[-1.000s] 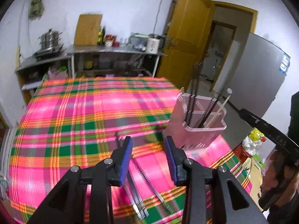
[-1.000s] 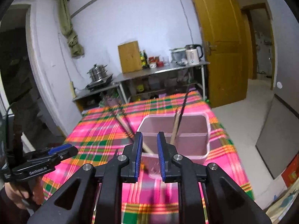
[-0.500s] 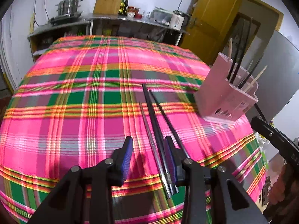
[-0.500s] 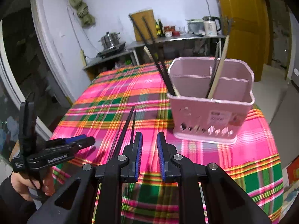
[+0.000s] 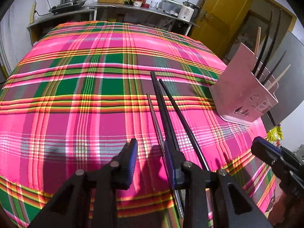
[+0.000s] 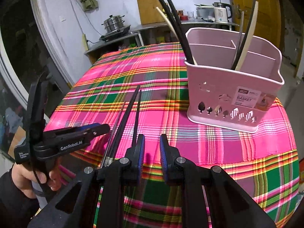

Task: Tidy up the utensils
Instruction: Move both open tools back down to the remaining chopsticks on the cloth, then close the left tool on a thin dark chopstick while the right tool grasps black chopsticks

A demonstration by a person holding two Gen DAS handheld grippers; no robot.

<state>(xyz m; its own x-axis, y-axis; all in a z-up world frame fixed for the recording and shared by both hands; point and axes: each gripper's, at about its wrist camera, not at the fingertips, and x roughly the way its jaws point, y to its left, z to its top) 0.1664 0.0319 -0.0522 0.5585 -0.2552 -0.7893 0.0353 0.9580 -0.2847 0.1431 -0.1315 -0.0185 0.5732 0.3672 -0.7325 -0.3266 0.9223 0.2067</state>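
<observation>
While both grippers' jaws gape empty, pink basket (image 6: 224, 87) upright with dark and pale chopsticks (image 6: 245, 43)

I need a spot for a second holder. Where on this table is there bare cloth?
The cloth is bare from the far edge by the counter down to the loose chopsticks. It is crowded between those chopsticks and the pink basket.

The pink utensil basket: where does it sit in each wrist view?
Left wrist view: pink utensil basket at the right edge, tilted by the lens.
Right wrist view: basket upper right, label facing the camera.
Shared landmark: the black chopsticks lying on the plaid tablecloth.
</observation>
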